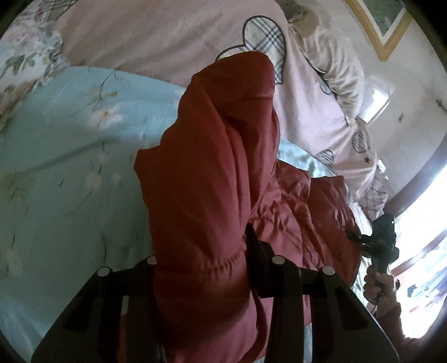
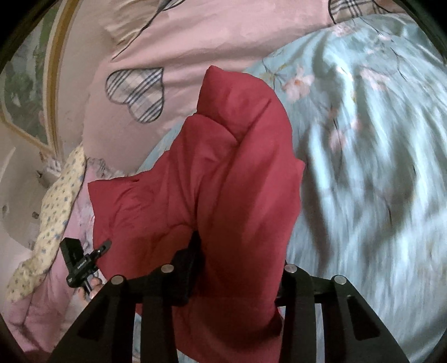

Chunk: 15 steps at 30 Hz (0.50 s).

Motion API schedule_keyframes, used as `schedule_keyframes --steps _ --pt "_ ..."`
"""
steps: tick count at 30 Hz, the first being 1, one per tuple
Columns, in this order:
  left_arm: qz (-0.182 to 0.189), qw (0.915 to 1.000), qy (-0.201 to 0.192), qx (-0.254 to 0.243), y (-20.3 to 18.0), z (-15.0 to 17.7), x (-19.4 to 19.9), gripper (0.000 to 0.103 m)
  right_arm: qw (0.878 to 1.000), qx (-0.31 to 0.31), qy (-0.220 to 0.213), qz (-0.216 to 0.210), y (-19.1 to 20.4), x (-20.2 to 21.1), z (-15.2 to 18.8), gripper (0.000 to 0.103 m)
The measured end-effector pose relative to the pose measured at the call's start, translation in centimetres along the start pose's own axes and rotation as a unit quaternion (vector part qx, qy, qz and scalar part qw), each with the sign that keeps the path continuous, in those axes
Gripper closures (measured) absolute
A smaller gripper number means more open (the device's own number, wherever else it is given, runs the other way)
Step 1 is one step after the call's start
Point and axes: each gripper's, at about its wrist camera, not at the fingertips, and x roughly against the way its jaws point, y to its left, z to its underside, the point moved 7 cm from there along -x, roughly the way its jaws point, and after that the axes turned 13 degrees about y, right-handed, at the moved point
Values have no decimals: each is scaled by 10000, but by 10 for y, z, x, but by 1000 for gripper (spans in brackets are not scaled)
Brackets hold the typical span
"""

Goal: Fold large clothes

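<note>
A large dark red padded jacket (image 1: pixel 212 167) is lifted above the bed. My left gripper (image 1: pixel 204 259) is shut on a thick fold of it, and the fabric bulges up between the fingers and hides the tips. In the right wrist view the same jacket (image 2: pixel 223 173) is bunched in my right gripper (image 2: pixel 237 262), which is shut on it. The right gripper also shows in the left wrist view (image 1: pixel 374 240), held by a hand at the jacket's far edge. The left gripper shows in the right wrist view (image 2: pixel 81 262).
The bed has a light blue floral sheet (image 1: pixel 56 156). A pink quilt with plaid hearts (image 1: pixel 173 36) is piled behind. A yellow dotted cloth (image 2: pixel 53 212) lies at the left. A framed picture (image 1: pixel 382 25) hangs on the wall, and a bright window (image 1: pixel 424 223) is at the right.
</note>
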Motion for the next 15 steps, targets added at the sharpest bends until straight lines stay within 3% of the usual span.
schedule_keyframes --steps 6,10,15 --pt "166 9994 192 222 6 50 13 67 9998 -99 16 -197 1 11 52 66" --pt "200 9992 203 298 8 69 16 67 9998 -101 -45 -163 3 11 61 66" --pt "-105 9991 233 338 18 71 4 66 9997 -10 -143 219 -4 2 56 63"
